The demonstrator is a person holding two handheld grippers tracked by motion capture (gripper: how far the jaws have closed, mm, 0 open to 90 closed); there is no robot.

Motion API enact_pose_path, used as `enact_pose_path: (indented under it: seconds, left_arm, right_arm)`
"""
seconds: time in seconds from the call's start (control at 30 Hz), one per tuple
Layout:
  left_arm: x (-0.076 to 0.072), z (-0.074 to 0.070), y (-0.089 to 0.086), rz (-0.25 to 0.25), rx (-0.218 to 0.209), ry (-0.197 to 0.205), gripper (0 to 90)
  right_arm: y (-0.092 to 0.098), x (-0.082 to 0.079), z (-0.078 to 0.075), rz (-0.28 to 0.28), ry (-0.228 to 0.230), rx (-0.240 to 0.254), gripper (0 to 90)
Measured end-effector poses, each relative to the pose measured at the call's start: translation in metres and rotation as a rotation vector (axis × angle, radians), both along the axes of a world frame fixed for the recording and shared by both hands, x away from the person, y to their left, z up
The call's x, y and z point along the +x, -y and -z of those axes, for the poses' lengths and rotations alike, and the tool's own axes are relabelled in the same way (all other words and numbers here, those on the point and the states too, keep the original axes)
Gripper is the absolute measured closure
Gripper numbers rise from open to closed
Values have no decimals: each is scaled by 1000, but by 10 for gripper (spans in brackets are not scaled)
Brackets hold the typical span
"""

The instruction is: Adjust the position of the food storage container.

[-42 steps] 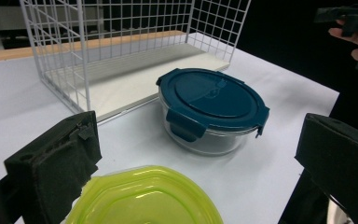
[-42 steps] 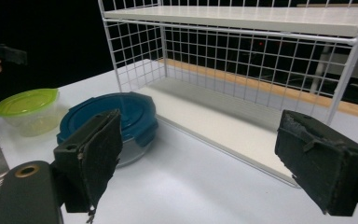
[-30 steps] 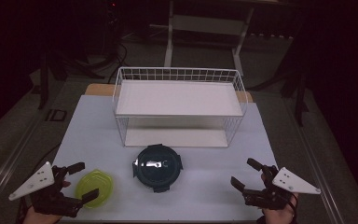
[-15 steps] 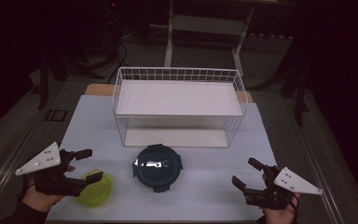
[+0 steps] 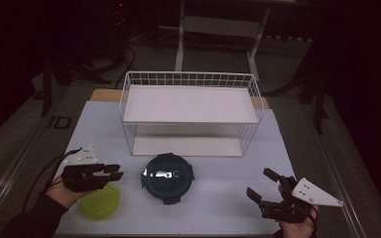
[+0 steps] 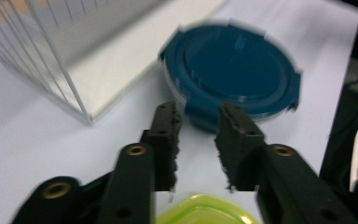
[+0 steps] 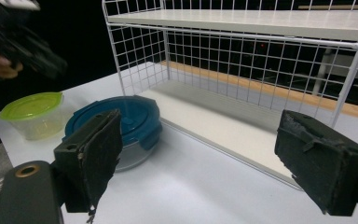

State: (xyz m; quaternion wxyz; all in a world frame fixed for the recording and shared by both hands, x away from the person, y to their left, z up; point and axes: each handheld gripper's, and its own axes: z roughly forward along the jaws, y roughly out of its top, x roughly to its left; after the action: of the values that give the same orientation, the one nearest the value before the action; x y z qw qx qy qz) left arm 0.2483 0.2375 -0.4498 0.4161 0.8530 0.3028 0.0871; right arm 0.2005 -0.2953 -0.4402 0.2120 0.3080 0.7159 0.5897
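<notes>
A round container with a dark blue lid (image 5: pixel 167 177) (image 6: pixel 233 70) (image 7: pixel 121 121) sits mid-table in front of the wire shelf. A smaller clear tub with a yellow-green lid (image 5: pixel 99 203) (image 6: pixel 205 212) (image 7: pixel 32 112) stands at the front left. My left gripper (image 5: pixel 116 172) (image 6: pixel 198 112) hovers over the tub's far edge and points at the blue lid. Its jaws have just been closing to a narrow gap, with nothing between them. My right gripper (image 5: pixel 259 182) (image 7: pixel 198 130) rests at the front right, jaws wide open and empty.
A white wire shelf rack (image 5: pixel 191 109) (image 7: pixel 242 28) with a board on top and another below takes up the back half of the white table (image 5: pixel 218 208). Dark floor and stands surround the table. The other hand with its gripper (image 7: pixel 28 46) appears far left in the right gripper view.
My left gripper has moved away from the front edge and to the right, from beside the green-lidded tub to over its far edge, and its jaws have narrowed. The right gripper has stayed put.
</notes>
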Motion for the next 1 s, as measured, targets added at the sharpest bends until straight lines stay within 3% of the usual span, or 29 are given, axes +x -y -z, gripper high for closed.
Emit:
enact_pose_path:
  seconds: [0.07,0.17,0.2,0.3,0.47,0.7,0.8,0.87,1.0]
  left_arm:
    - [3,6,8,16,56,-15,746]
    - [4,8,12,26,72,-24,789]
    - [9,13,19,42,125,-32,829]
    - [14,16,26,68,158,-50,869]
    - [23,21,41,87,244,-69,888]
    - [31,25,57,100,302,-87,888]
    - [33,27,59,90,294,-90,888]
    - [33,25,58,95,267,-98,888]
    - [35,24,61,88,282,-102,888]
  right_arm:
    - [1,0,0,3,-2,3,147]
    - [1,1,0,2,-4,4,146]
    - [1,0,0,0,-2,5,146]
    - [0,0,0,-3,-1,3,146]
    - [0,0,1,-3,-3,4,147]
    - [2,1,1,-5,-4,7,147]
    - [3,0,0,-5,-4,12,147]
    - [2,0,0,-5,-2,12,147]
    - [2,1,1,-8,-6,13,148]
